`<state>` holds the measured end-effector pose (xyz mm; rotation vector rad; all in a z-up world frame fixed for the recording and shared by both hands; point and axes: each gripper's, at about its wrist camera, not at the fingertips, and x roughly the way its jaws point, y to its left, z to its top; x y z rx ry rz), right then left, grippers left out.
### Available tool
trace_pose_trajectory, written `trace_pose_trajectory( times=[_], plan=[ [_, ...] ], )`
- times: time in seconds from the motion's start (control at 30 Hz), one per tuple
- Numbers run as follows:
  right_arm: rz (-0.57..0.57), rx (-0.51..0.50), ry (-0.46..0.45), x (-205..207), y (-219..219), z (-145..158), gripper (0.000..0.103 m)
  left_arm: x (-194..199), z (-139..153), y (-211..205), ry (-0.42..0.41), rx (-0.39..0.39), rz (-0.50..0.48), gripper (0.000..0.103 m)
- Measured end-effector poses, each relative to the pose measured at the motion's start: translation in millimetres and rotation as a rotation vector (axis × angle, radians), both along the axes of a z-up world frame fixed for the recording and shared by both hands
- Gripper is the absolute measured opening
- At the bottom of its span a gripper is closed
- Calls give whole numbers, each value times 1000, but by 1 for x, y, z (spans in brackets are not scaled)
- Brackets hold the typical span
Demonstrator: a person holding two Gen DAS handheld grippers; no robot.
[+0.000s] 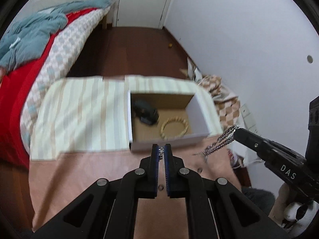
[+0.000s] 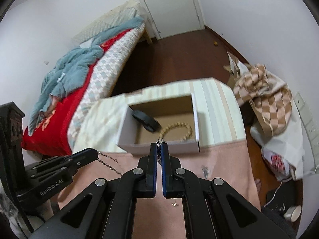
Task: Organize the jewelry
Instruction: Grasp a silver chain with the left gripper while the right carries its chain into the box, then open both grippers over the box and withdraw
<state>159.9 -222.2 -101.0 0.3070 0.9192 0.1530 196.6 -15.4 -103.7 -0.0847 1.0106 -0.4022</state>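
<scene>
**A:** Got the silver chain (image 1: 219, 145)?

**B:** Yes. Pinched at one end in the left claw (image 1: 163, 151), nearly shut on it. Pinched at the other end in the right claw (image 2: 159, 149), nearly shut too. Hanging loose between both, above the pink cloth (image 1: 89, 169).

**A:** And the box (image 1: 169, 141)?

**B:** Just ahead of both claw tips, open on top. Bead bracelet (image 1: 174, 128) and a dark thing (image 1: 146, 113) already inside.

**A:** So what now?

**B:** Probably best to lift both ends over the near wall together. Keep squeezing tight. Go slow, so no snagging on the edge. Aim for the bare floor, near side of the beads. Lower first, then let go, one end at a time. Could tangle with the beads otherwise.
</scene>
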Motion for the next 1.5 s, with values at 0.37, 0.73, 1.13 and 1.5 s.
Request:
trace_pose_trajectory(
  times=[0.37,0.73,1.13,1.5],
  plan=[
    [41,-75,27,91,-4,17,4,67,7,-14,2,-1,-1,3],
    [113,-107,181,160,9,-48,4,110,-65,-23,185,36,-3,4],
    [83,-94,305,171,-10,-75,44,114,-57,-12,152,129,107,53],
    [6,-276,254,111,-12,-62,72,87,-54,2,80,236,181,93]
  ],
)
